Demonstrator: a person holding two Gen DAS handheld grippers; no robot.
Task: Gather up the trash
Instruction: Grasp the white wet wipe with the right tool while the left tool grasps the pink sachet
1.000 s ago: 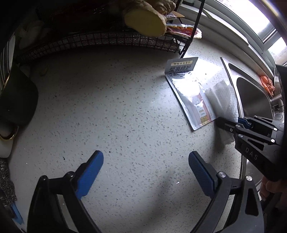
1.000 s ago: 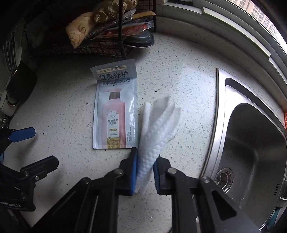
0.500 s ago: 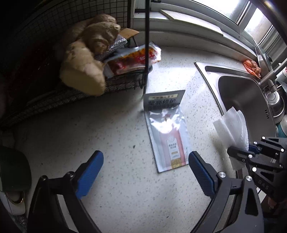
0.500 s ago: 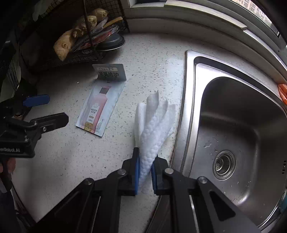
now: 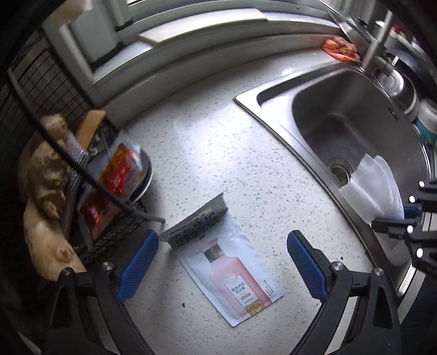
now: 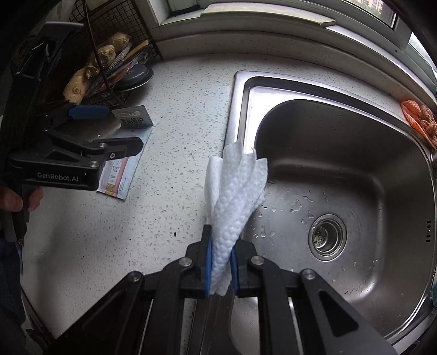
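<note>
R gripper (image 6: 220, 269) was clamped on a white paper towel (image 6: 235, 191), blue pads pressing both sides of its bunched lower end. Towel fanned upward from the jaws, held clear of the surface, over the sink rim (image 6: 232, 114). Same towel seen in L wrist view (image 5: 374, 185) at far right, in front of the basin.

L gripper (image 5: 220, 260) stood wide open, nothing between the pads. It hung above a flat sachet (image 5: 229, 270) printed w/ a pink bottle. Sachet lay on the speckled countertop (image 5: 213, 153), grey top flap folded up, approx. between the two blue fingers (image 5: 138, 265) as viewed. Contact w/ sachet: none seen. R wrist view showed the L gripper (image 6: 109, 128) in front of the sachet (image 6: 120, 174), partly hiding it; a hand (image 6: 13, 199) held its handle at frame left.

Further out: steel sink (image 6: 341, 169) to the right, water drops on the basin floor, drain strainer (image 6: 326, 236) in place. Orange cloth (image 6: 419, 120) lay on the ledge behind the sink. Black wire rack (image 5: 90, 240) at left of counter held ginger root (image 5: 43, 191) and a red-orange packet (image 5: 114, 180). Window sill (image 6: 267, 13) ran along the back.
</note>
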